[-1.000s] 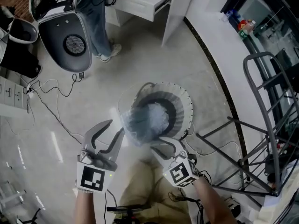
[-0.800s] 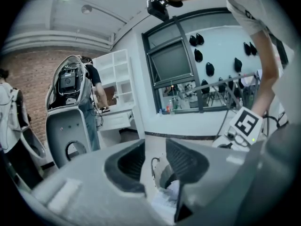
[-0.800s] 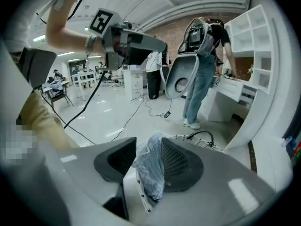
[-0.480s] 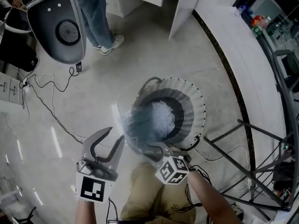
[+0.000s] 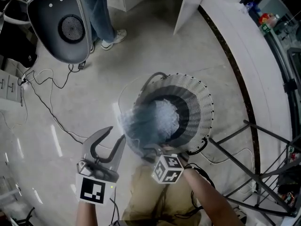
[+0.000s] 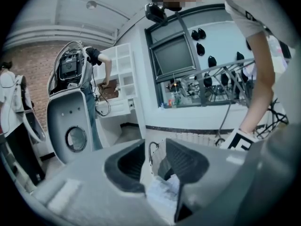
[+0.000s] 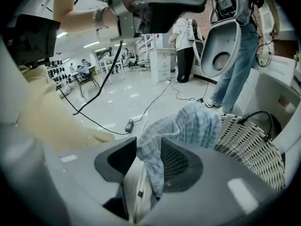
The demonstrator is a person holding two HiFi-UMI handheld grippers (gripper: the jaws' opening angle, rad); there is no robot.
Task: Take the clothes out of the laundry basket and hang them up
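Pale floor (image 5: 155, 55) fills the frame, with the laundry basket (image 5: 202, 102) at its middle. Blue checked cloth (image 5: 141, 126) bulges over the basket's lower-left rim, pinched in the right gripper (image 5: 150, 150) jaws. The left gripper (image 5: 116, 133) hangs just left of it, jaws half apart and empty, so the cloth lies up-right of them.

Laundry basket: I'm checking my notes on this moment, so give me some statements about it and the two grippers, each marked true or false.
1. The laundry basket is empty. False: a blue-and-white checked garment is bunched in it and over its near rim.
2. The left gripper has its jaws apart, clamping nothing. True.
3. The garment runs between the jaws of the right gripper. True.
4. The basket stands on a table. False: it stands on the floor.
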